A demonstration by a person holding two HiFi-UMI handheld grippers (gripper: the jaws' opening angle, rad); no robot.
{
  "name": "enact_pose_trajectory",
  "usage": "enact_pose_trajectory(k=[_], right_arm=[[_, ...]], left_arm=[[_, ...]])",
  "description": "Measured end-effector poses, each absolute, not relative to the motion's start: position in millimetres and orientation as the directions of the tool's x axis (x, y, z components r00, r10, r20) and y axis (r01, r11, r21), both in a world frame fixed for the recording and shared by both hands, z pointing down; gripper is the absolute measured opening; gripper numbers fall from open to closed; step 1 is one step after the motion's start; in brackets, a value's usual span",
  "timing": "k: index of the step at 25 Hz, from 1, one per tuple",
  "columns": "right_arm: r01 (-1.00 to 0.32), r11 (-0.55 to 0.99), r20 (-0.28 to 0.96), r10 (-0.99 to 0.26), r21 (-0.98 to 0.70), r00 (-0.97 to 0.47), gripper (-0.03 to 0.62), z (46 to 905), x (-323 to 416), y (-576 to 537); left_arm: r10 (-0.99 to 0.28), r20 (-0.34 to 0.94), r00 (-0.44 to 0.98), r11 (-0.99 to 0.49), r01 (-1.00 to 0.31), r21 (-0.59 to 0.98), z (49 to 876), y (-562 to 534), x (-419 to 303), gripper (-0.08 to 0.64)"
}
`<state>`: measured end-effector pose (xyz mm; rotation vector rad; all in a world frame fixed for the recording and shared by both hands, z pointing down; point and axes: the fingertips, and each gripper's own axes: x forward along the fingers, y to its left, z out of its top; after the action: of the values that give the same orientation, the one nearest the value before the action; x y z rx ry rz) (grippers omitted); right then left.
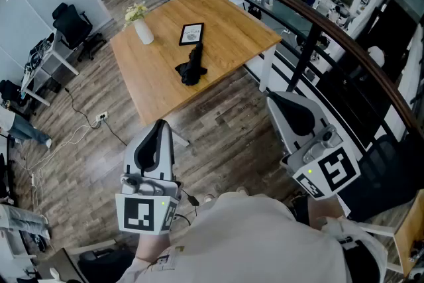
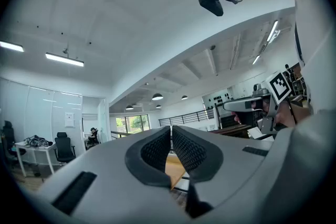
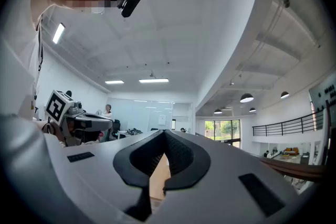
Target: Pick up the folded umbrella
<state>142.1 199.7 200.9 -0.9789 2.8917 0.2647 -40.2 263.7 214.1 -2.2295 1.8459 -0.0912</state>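
The folded black umbrella (image 1: 191, 67) lies on the wooden table (image 1: 152, 86), near the table's middle. Both grippers are held well short of the table, above the wood floor, and neither touches the umbrella. My left gripper (image 1: 159, 122) points toward the table's near edge, its jaws shut with nothing between them (image 2: 171, 128). My right gripper (image 1: 273, 96) hangs to the right, close to the table's right corner, and its jaws also look shut and empty (image 3: 164, 134). A strip of tabletop shows below each pair of jaws in the gripper views; the umbrella does not.
A framed picture (image 1: 191, 34) lies just beyond the umbrella, and a white vase with flowers (image 1: 142, 28) stands at the table's left. A dark railing (image 1: 311, 16) curves along the right. An office chair (image 1: 73, 24), desks and a floor cable (image 1: 99, 118) are on the left.
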Motion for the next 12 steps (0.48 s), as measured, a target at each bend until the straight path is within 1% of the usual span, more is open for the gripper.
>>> enact_pose_trajectory(k=[12], right_arm=[[-0.584,0.801,-0.112,-0.574,0.132,-0.811,0.028,213.5,150.8,196.1]], left_arm=[[-0.973,-0.108,0.206,-0.180,-0.960,-0.215,218.8,260.4,-23.6,0.026]])
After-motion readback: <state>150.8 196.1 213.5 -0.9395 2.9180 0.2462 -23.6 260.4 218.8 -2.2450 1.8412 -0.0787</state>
